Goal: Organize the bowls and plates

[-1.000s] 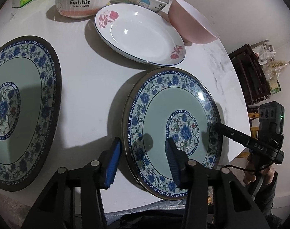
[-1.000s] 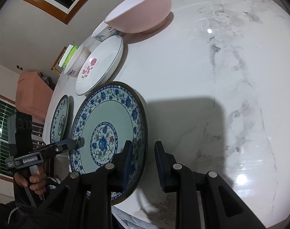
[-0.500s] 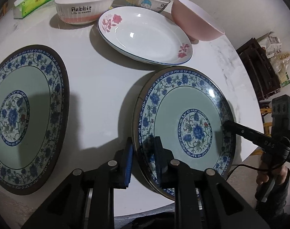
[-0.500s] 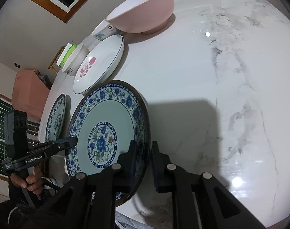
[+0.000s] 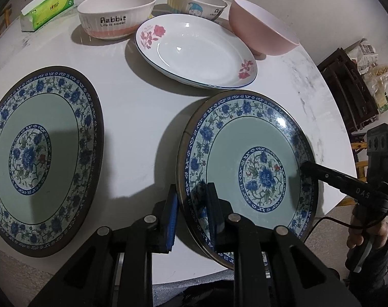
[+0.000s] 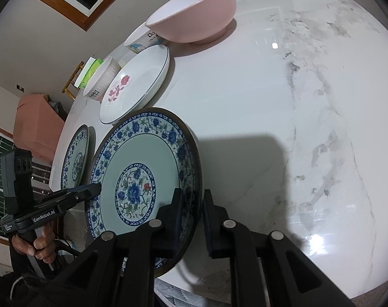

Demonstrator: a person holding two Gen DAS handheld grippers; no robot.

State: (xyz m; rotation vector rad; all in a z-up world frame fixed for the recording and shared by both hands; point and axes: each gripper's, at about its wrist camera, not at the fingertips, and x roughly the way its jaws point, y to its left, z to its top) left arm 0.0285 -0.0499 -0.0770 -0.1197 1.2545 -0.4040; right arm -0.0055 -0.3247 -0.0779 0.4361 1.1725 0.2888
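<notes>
Grippers, left (image 5: 191, 212) and right (image 6: 191, 220), both pinch opposite rims of our tilted blue plate (image 5: 247, 168); bare marble table (image 6: 283, 128) lies rightward.

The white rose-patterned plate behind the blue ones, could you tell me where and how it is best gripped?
Grip the white rose plate by its rim, coming from the near edge, which faces the grippers. Its wall flares up off the table, so one finger can likely slide under the lip and one over. The bowls crowd its far side.
</notes>
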